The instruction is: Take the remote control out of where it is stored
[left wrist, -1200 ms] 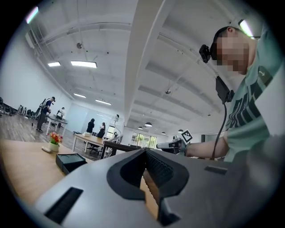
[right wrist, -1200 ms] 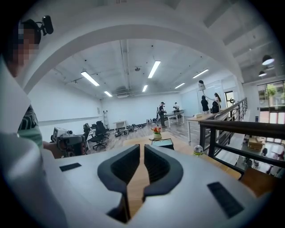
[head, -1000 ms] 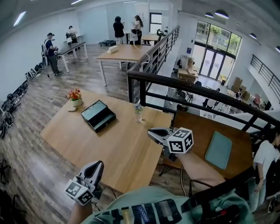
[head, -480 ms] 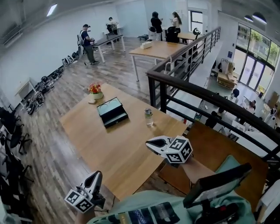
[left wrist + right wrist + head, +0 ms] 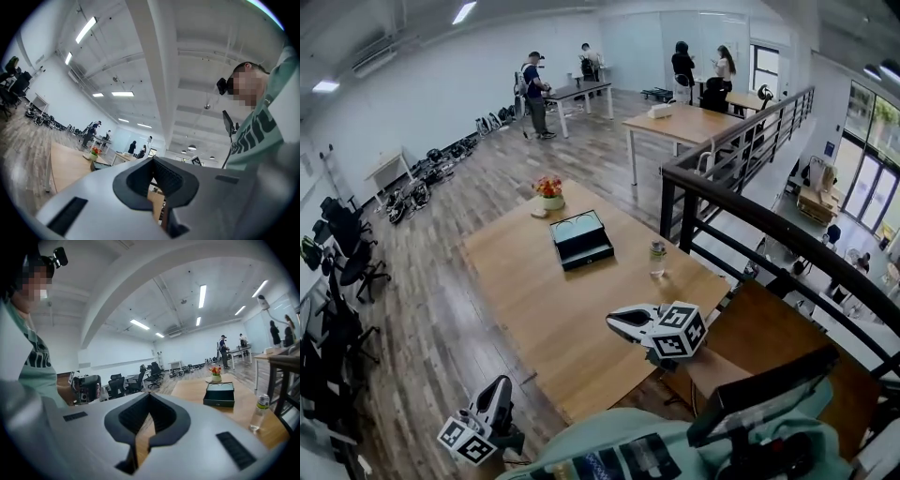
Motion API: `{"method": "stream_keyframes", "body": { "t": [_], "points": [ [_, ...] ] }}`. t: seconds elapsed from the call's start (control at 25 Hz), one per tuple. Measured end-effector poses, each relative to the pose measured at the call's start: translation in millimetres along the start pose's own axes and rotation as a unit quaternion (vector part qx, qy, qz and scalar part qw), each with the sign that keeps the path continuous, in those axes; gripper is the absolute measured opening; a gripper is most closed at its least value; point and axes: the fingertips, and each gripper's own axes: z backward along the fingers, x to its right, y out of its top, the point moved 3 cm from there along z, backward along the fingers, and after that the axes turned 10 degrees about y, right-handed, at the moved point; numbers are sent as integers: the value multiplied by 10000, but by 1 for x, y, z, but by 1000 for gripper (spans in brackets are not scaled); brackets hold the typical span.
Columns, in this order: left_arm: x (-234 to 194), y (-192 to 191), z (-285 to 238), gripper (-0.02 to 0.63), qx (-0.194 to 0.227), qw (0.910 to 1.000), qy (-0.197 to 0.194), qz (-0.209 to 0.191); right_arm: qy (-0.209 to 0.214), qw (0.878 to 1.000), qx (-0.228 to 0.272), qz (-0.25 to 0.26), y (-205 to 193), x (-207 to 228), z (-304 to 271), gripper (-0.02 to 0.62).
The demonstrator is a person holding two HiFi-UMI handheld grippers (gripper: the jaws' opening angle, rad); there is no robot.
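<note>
A black storage box [image 5: 581,240] with a glass lid lies shut on the middle of the wooden table [image 5: 534,309]; it also shows in the right gripper view [image 5: 219,394]. No remote control is in sight. My right gripper [image 5: 614,321] hovers over the table's near right part, well short of the box, pointing left, jaws shut and empty [image 5: 149,397]. My left gripper [image 5: 502,386] hangs off the table's near left corner, above the floor. Its jaws [image 5: 152,161] meet with nothing between them.
A small flower pot [image 5: 548,192] stands behind the box and a water bottle [image 5: 657,260] to its right near the table's edge. A black railing [image 5: 741,220] runs along the right. Office chairs [image 5: 342,253] stand at the left; people work at far tables.
The head view has swung left, so the table and box sit further right in the picture. The left gripper has sunk toward the picture's lower edge. Both grippers remain shut.
</note>
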Motion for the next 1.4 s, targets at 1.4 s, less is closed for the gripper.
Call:
{"method": "stream_keyframes", "body": {
  "t": [1.4],
  "points": [
    [7,2,-35,3,387,9920,1157,-329,1110,9933,-83,325,45,65,-19,5]
  ]
}}
